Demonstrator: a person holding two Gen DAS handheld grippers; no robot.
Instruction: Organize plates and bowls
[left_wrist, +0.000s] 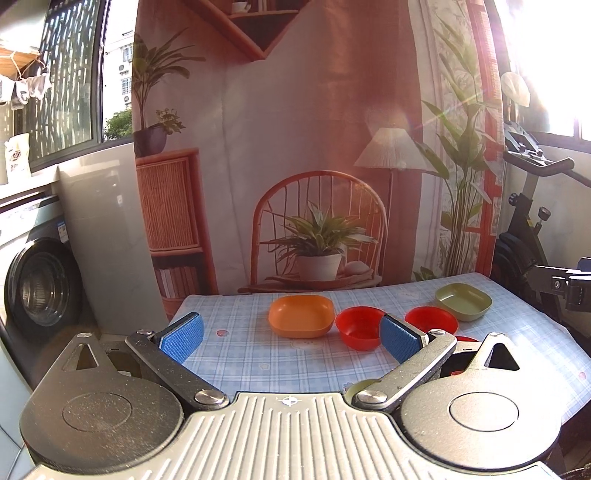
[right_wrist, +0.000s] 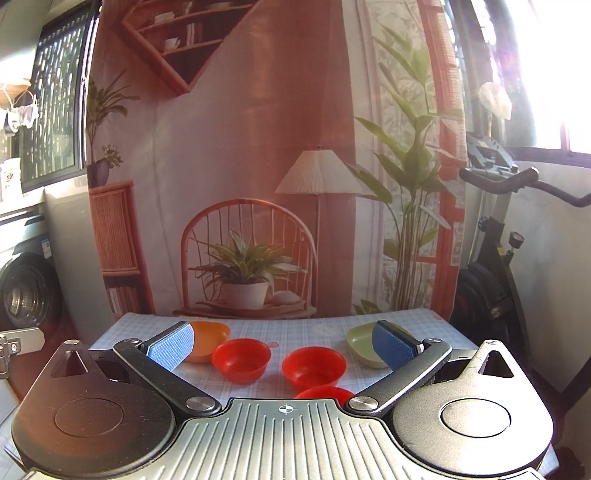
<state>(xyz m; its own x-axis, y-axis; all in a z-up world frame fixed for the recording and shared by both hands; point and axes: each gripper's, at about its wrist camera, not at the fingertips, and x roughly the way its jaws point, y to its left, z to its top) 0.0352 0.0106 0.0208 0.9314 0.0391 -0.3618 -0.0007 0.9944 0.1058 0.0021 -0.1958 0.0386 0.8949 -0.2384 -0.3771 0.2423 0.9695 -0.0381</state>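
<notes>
On the blue checked tablecloth (left_wrist: 240, 354) stand an orange square plate (left_wrist: 301, 315), a red bowl (left_wrist: 360, 326), a second red bowl (left_wrist: 430, 319) and a green square plate (left_wrist: 463, 301). My left gripper (left_wrist: 291, 338) is open and empty, above the table's near left part. In the right wrist view I see the orange plate (right_wrist: 208, 341), two red bowls (right_wrist: 242, 360) (right_wrist: 314, 367), a third red bowl (right_wrist: 323, 393) partly hidden under the gripper body, and the green plate (right_wrist: 364, 345). My right gripper (right_wrist: 282, 349) is open and empty above the bowls.
A printed wall hanging (left_wrist: 295, 147) stands behind the table. A washing machine (left_wrist: 37, 280) is at the left. An exercise bike (right_wrist: 498, 258) is at the right, close to the table's edge. The right gripper's side (left_wrist: 569, 284) shows at the far right.
</notes>
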